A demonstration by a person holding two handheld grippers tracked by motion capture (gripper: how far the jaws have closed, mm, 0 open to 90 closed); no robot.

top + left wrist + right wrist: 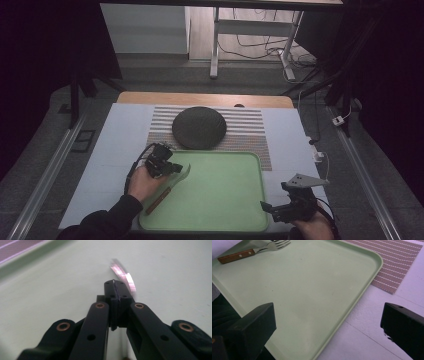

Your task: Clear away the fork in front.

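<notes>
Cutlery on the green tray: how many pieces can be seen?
1: a wooden-handled fork lies along the tray's left edge, its metal end beside the shut left gripper. Nothing else shows.

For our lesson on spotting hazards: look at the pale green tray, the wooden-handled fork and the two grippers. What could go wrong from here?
1. The left gripper pinches a thin shiny metal piece with shut jaws; so narrow a hold may let it twist or slip.
2. The wooden-handled fork lies at the rim of the pale green plastic tray and could be knocked off.
3. The open right gripper hangs over the tray's corner and might tip it.
</notes>
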